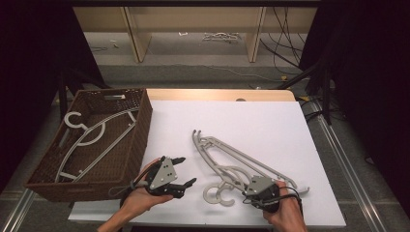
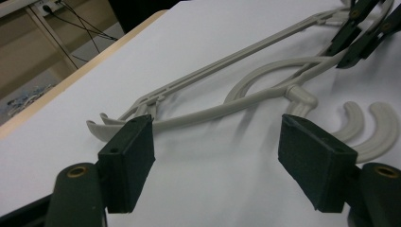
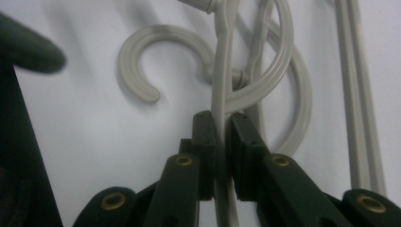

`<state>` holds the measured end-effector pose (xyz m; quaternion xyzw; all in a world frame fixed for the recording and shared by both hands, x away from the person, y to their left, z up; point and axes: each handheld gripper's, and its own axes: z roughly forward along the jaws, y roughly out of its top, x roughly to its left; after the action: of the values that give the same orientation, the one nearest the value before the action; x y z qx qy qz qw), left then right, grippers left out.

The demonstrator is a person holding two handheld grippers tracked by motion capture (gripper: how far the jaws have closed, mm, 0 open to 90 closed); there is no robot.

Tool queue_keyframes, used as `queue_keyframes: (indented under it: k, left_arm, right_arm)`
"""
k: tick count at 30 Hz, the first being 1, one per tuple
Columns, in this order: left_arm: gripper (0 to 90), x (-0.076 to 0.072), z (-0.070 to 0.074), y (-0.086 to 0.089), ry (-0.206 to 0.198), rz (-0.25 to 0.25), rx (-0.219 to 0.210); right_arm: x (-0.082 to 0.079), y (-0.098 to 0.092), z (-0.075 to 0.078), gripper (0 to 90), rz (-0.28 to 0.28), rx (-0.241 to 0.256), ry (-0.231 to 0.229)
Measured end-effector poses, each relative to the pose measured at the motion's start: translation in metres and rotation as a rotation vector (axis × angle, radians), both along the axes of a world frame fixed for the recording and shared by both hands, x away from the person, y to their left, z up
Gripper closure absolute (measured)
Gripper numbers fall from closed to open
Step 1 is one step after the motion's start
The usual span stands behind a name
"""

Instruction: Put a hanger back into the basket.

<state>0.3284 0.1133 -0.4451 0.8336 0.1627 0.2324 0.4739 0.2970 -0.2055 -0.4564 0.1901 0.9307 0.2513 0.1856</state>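
Because the grey hangers [image 1: 237,162] lie tangled together on the white table [image 1: 270,125], the right gripper [image 3: 222,142] has clamped its jaws on one thin arm of the top hanger, probably to lift it free. The left gripper [image 1: 181,171] waits just beside them, jaws spread wide and empty (ready to steady the pile). Other hangers already rest in the wicker basket [image 1: 138,133] at the left.

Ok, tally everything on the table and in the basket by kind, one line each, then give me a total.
Grey hangers on the white table: 2, overlapping, the right gripper shut on one
Grey hangers in the basket: 2
Brown wicker basket: 1
Grippers: 2, the left gripper open
Total: 7
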Motion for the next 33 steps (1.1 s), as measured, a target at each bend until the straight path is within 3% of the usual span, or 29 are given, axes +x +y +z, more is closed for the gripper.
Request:
queue_keyframes:
  k: [1, 6, 11, 17, 19, 25, 27, 28, 30, 33]
  left_arm:
    - [29.2, 0.005, -0.001, -0.005, 0.003, 0.000, 0.013]
    - [30.1, 0.015, -0.004, -0.013, -0.003, -0.037, 0.064]
    - [31.1, 0.024, -0.004, -0.022, -0.037, -0.048, 0.110]
    - [31.7, 0.024, 0.000, -0.019, -0.042, -0.023, 0.091]
    - [31.6, 0.025, 0.001, -0.018, -0.041, -0.009, 0.068]
    - [32.0, 0.023, 0.005, -0.017, -0.076, -0.017, 0.072]
    - [32.1, 0.022, 0.006, -0.018, -0.093, -0.042, 0.102]
    - [32.2, 0.021, 0.005, -0.019, -0.088, -0.045, 0.092]
    - [32.3, 0.020, 0.002, -0.022, -0.082, -0.072, 0.114]
    - [32.4, 0.018, 0.000, -0.024, -0.089, -0.104, 0.170]
  right_arm:
    - [-0.001, -0.001, 0.003, 82.1, 0.004, 0.021, -0.027]
    - [-0.005, -0.003, 0.012, 82.2, 0.020, 0.032, -0.054]
    - [-0.008, -0.006, 0.021, 82.5, 0.023, 0.045, -0.100]
    - [-0.011, -0.009, 0.027, 82.6, 0.033, 0.066, -0.142]
    - [-0.013, -0.008, 0.031, 82.6, 0.041, 0.093, -0.149]
    - [-0.015, -0.006, 0.034, 82.6, 0.069, 0.114, -0.145]
    - [-0.016, -0.003, 0.032, 82.6, 0.081, 0.114, -0.138]
    - [-0.016, -0.002, 0.031, 82.5, 0.088, 0.114, -0.135]
    - [-0.016, 0.000, 0.030, 82.6, 0.102, 0.112, -0.123]
    - [-0.017, 0.003, 0.029, 82.6, 0.118, 0.108, -0.115]
